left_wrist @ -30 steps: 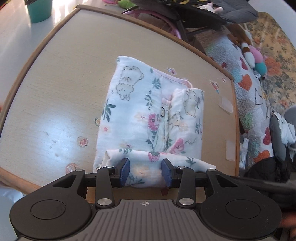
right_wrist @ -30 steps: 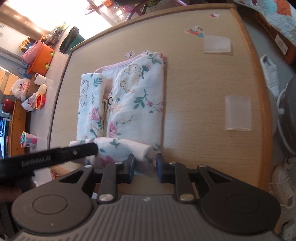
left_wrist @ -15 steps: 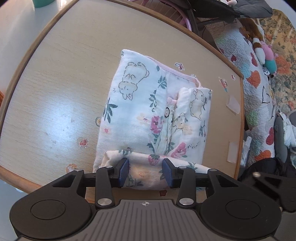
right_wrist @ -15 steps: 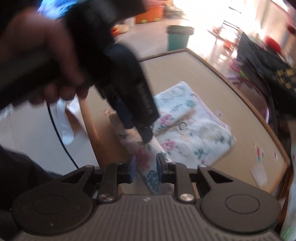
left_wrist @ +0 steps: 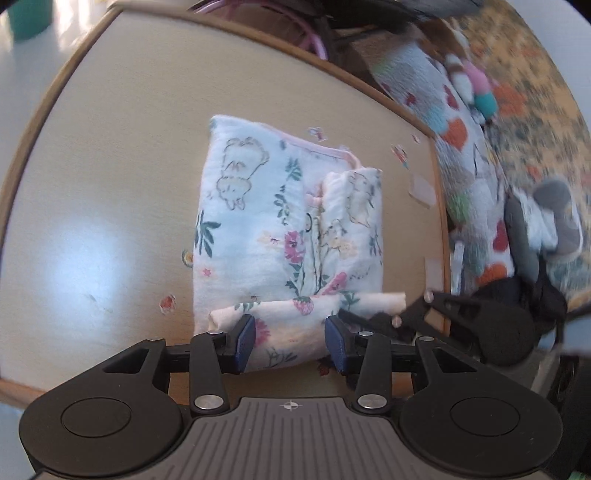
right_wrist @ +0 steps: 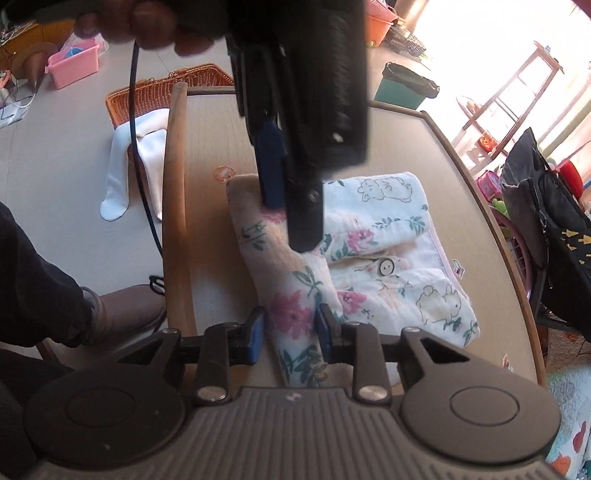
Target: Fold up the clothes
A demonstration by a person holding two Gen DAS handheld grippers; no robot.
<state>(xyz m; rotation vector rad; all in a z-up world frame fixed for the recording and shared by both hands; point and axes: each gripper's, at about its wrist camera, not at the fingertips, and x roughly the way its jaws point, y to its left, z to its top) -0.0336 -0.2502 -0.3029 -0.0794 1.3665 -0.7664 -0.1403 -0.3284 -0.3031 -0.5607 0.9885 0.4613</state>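
The folded floral garment [left_wrist: 288, 221] is seen lying on the counter [left_wrist: 110, 206], its rolled near hem running crosswise between the left gripper [left_wrist: 290, 341], whose jaws loosely straddle it, and the right gripper [right_wrist: 290, 334], whose jaws are opening around its end.

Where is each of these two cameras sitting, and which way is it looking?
Left wrist: sits on the left gripper, looking down along its fingers at the folded floral garment on the table; the right gripper pokes in.
Right wrist: sits on the right gripper, facing across the table; shows a hand, a dark sleeve and the left gripper.
Shared: the garment's rolled near edge, between both grippers' fingers.
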